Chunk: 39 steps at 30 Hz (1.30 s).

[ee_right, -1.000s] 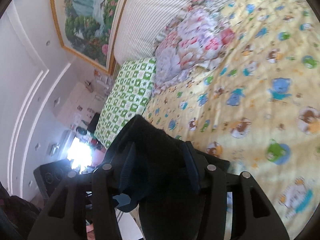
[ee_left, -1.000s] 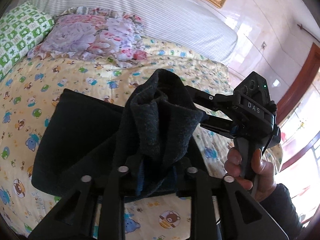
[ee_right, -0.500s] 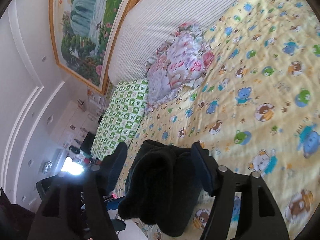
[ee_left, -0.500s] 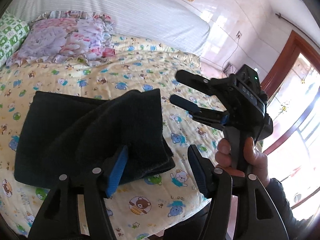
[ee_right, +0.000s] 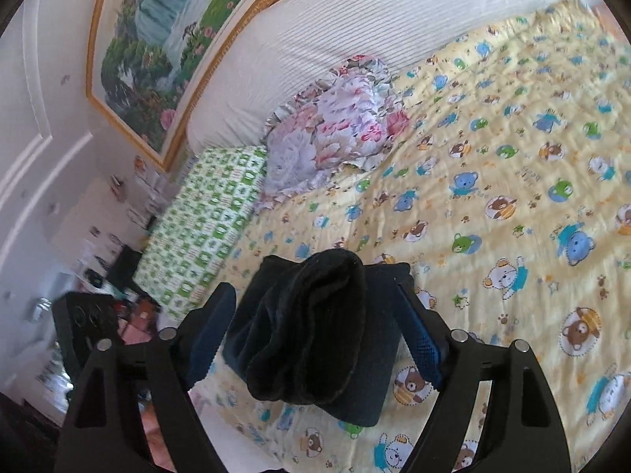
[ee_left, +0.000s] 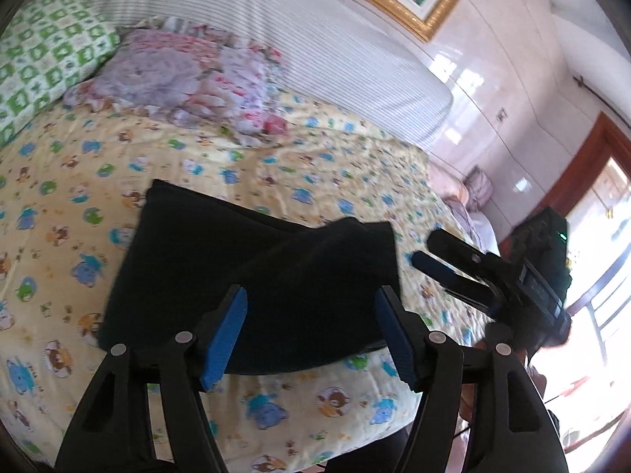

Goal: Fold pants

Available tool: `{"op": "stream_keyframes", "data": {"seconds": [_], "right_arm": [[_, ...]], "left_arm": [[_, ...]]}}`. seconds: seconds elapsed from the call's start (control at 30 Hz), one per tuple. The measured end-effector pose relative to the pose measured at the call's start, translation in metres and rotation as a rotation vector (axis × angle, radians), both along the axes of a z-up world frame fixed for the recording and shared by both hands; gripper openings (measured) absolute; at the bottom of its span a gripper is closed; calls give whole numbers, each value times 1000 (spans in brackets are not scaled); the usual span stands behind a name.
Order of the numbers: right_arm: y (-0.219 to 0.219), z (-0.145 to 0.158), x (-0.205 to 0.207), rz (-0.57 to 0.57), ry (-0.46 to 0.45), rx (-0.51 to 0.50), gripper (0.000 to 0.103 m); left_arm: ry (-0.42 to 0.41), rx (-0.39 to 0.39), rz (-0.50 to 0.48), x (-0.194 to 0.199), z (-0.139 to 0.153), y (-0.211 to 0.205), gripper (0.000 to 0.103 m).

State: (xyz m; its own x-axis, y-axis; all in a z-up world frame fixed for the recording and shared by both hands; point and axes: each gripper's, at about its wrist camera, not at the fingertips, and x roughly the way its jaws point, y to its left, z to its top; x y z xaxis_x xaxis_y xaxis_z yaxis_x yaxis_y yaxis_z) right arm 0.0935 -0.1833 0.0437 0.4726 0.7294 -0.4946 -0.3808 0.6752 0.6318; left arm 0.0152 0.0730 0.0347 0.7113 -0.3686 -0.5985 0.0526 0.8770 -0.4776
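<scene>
The dark pants point(ee_left: 244, 272) lie folded into a thick flat bundle on the yellow bear-print bedsheet point(ee_left: 71, 197), near the bed's front edge. In the right wrist view the pants point(ee_right: 315, 327) show a rolled, bulging end toward the camera. My left gripper point(ee_left: 311, 331) is open, with its blue pads on either side of the bundle's near edge and apart from it. My right gripper point(ee_right: 319, 327) is open too, its pads standing wide on both sides of the cloth. The right gripper also shows in the left wrist view point(ee_left: 430, 252), open, just right of the pants.
A floral pillow point(ee_left: 185, 82) and a green checked pillow point(ee_left: 39, 63) lie at the head of the bed against a white striped headboard point(ee_left: 315, 47). The bed's right edge point(ee_left: 445, 205) drops off beside the pants. A framed painting point(ee_right: 165, 43) hangs above.
Both grippers let go of the pants and opened. The lifted cloth dropped onto the folded bundle, and both grippers drew back a little.
</scene>
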Motion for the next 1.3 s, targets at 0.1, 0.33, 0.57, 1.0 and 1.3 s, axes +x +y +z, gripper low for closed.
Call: {"op": "stream_keyframes", "data": {"seconds": [0.1, 0.33, 0.57, 1.0, 1.3], "right_arm": [[7, 7, -7, -16, -29, -46, 83], [28, 10, -17, -20, -28, -140, 92], [44, 6, -23, -34, -28, -206, 94], [37, -17, -27, -72, 55, -194, 94], [38, -34, -20, -70, 109, -167, 94]], "left_arm": [[5, -12, 31, -1, -2, 14, 69], [11, -23, 101, -4, -6, 45, 70], [53, -40, 161, -1, -17, 73, 72], [134, -56, 166, 12, -42, 87, 72], [170, -57, 174, 29, -56, 96, 73]]}}
